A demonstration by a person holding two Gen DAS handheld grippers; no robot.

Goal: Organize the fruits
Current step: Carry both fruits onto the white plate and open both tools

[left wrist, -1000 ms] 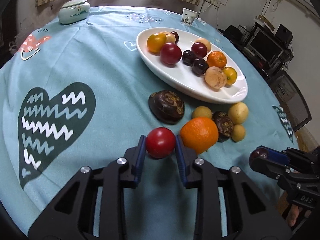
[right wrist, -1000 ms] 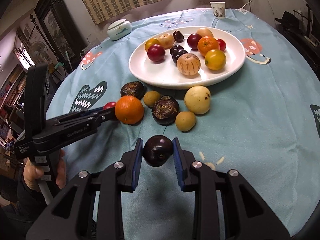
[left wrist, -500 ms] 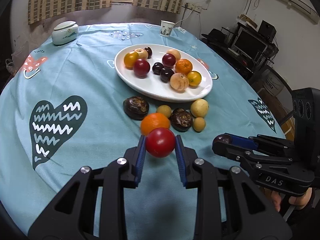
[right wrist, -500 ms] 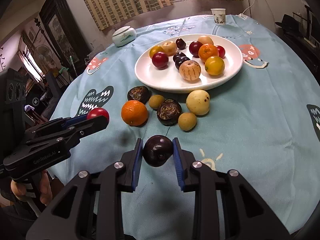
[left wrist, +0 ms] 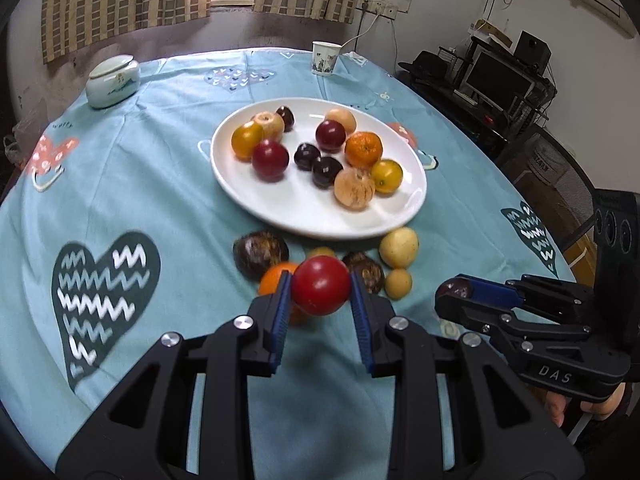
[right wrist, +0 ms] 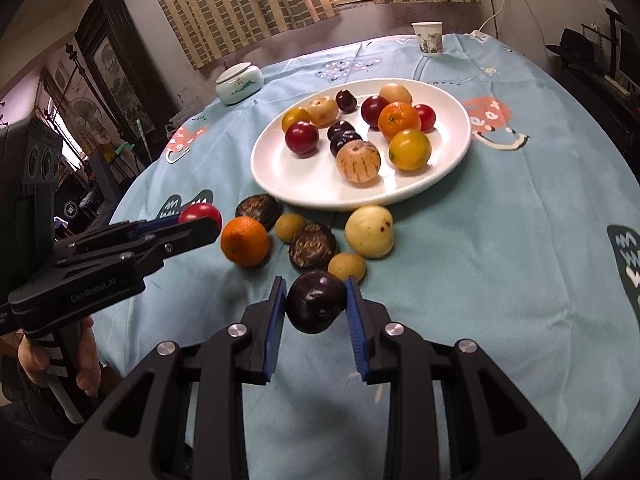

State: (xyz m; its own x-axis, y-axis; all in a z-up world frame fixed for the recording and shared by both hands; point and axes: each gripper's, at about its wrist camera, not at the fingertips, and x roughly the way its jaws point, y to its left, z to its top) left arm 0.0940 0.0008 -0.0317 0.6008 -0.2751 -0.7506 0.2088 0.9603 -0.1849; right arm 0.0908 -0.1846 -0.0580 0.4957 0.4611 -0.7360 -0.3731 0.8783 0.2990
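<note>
Gripping a red fruit (left wrist: 320, 291), the left gripper (left wrist: 320, 300) hangs above the table (left wrist: 168, 184), jaws clamped. The right gripper (right wrist: 315, 308) clamps a dark plum (right wrist: 315, 307) near the white plate (right wrist: 304, 184)

"DAS" on right gripper (left wrist: 456, 292) body; "GenRobot.AI", slightly blurred, on left gripper (right wrist: 200, 220) body.

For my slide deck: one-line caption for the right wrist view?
Right gripper holds a dark plum above the blue tablecloth, facing loose fruit and a filled white plate.
</note>
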